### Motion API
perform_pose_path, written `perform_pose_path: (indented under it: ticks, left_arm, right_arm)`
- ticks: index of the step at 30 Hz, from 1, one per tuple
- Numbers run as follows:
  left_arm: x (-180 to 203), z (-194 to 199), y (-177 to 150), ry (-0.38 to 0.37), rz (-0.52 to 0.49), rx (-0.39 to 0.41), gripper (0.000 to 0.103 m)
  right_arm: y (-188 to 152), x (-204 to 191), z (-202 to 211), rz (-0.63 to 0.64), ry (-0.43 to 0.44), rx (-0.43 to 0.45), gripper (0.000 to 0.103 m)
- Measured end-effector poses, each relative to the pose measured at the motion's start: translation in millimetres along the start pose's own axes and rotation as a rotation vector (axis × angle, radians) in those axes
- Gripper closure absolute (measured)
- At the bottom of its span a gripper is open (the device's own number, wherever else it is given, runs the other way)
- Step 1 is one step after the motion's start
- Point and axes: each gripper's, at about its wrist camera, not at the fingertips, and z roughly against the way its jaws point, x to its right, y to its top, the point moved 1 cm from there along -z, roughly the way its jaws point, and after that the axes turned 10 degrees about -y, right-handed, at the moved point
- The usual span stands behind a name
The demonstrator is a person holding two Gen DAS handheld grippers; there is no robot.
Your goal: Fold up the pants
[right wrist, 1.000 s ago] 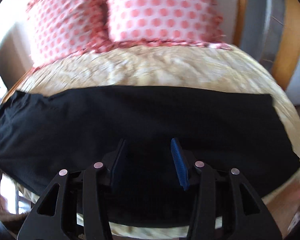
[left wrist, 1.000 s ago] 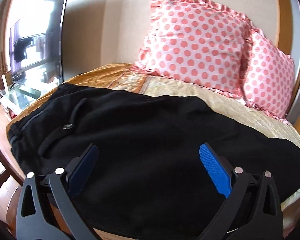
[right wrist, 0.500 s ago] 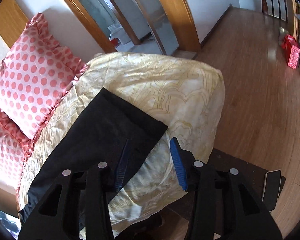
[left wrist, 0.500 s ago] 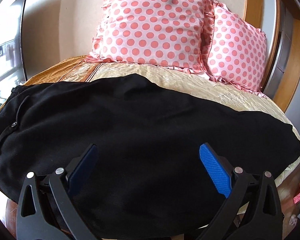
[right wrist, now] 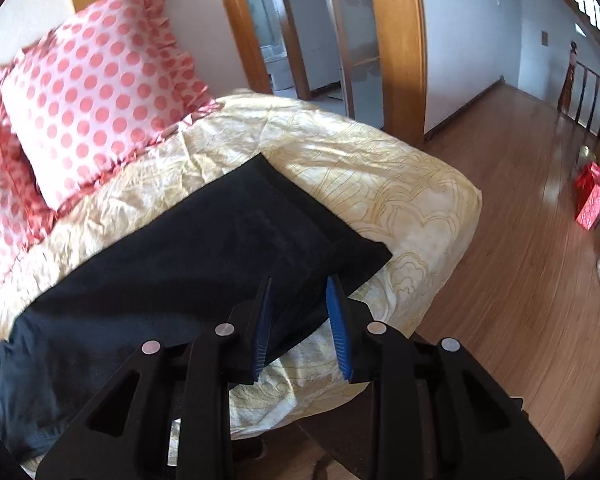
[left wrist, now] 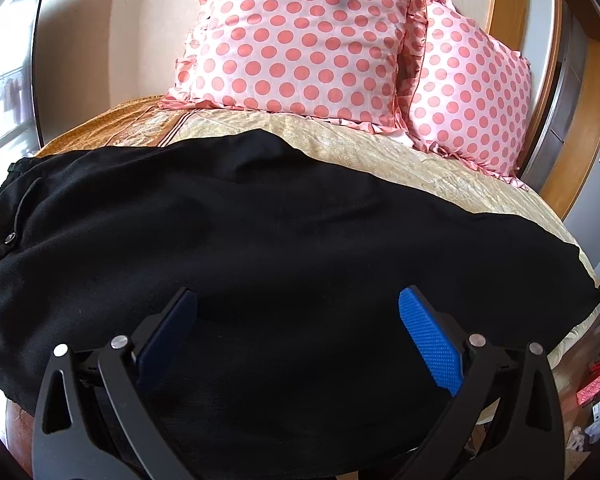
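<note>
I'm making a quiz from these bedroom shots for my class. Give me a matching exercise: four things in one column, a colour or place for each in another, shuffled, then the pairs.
Things:
1. pants
2. pillows
3. bedspread
4. red bag

Descriptions:
A. pale yellow, with a swirled pattern
B. on the wooden floor, away from the bed
C. black, laid out across the bed
D. pink with darker dots, at the head of the bed

Pairs: 1-C, 2-D, 3-A, 4-B
</note>
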Motion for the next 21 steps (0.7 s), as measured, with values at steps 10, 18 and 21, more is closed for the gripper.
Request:
perform_pose_path:
  ticks: [10,18,21]
  left_arm:
    - [0.7,-2.8,1.2,0.001,0.008,-0.016,0.002]
    - [13.9,-3.5,4.0,-0.001,-0.027,-0.021,0.002]
    - [15.8,-5.1,3.6,-0.001,-0.034,-0.027,0.002]
  right_arm:
    - [5.0,12.4,-22.7,-0.112,0.081,-0.002,0.100]
    - [22.9,24.9,-23.9,-0.202,0.121,0.038,0.101]
    - [25.0,32.5,-21.9,-0.218,0.094,0.059,0.101]
